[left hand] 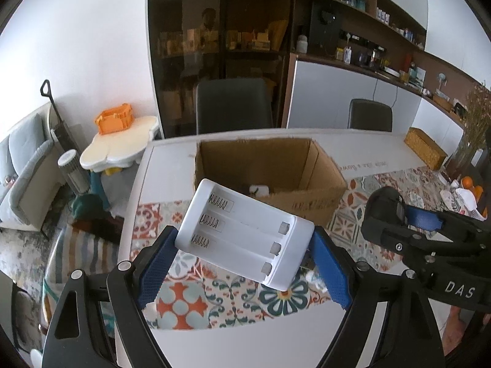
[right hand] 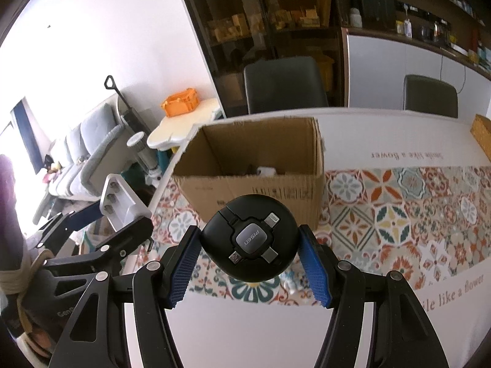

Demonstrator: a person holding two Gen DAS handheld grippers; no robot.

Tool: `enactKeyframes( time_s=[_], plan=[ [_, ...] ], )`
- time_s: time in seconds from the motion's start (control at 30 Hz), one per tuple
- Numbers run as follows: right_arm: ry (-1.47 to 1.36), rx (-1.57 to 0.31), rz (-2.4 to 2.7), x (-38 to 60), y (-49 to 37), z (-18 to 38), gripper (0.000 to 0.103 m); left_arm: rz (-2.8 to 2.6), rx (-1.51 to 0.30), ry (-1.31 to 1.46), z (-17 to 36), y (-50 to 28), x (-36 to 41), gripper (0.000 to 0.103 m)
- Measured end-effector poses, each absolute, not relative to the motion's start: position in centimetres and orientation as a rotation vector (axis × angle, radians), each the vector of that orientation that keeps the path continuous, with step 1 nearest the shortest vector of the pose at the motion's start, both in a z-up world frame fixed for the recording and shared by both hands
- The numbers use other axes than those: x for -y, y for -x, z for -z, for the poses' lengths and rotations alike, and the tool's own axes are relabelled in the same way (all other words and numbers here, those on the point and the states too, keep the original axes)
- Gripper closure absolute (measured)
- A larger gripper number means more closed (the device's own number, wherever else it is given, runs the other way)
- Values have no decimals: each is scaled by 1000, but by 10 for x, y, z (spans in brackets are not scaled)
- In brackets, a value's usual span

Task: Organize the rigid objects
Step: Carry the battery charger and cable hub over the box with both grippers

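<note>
Battery charger [left hand: 245, 233] is sitting skewed in the clamped left gripper [left hand: 245, 254]; likely twisting loose. Right gripper [right hand: 250, 254] is pinching the round cable reel [right hand: 250, 242]; risking clipping the cardboard box [right hand: 254, 190] rim.

White table [right hand: 383, 128], patterned tile runner [right hand: 399, 208] across it, open cardboard box [right hand: 254, 184] on runner, wicker box [left hand: 425, 147] near far edge

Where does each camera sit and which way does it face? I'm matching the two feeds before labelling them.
Left wrist: on the left gripper, looking along its fingers at the white battery charger it grips, cardboard box beyond; right gripper shows.
Right wrist: on the right gripper, facing the black round cable reel it grips; left gripper shows.
Shared: box, patterned tablecloth, both chairs.
</note>
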State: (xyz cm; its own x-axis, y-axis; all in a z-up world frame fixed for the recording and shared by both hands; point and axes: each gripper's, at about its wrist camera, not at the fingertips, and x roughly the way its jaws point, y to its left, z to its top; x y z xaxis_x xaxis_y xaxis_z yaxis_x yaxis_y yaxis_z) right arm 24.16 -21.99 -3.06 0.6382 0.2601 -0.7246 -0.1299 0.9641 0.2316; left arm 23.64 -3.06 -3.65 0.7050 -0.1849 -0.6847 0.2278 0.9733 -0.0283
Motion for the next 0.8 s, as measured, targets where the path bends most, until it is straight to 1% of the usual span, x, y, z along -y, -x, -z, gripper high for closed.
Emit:
enactKeyframes(
  time_s=[0.27, 0.4, 0.8],
  plan=[
    [-164, -804, -220, 222, -263, 16, 39, 215, -718, -79, 23, -265, 36, 17],
    [-157, -794, -198, 225, -278, 13, 39, 208, -728, -78, 24, -284, 37, 17],
    [-147, -836, -136, 232, -332, 16, 39, 181, -780, -118, 25, -337, 48, 17]
  ],
)
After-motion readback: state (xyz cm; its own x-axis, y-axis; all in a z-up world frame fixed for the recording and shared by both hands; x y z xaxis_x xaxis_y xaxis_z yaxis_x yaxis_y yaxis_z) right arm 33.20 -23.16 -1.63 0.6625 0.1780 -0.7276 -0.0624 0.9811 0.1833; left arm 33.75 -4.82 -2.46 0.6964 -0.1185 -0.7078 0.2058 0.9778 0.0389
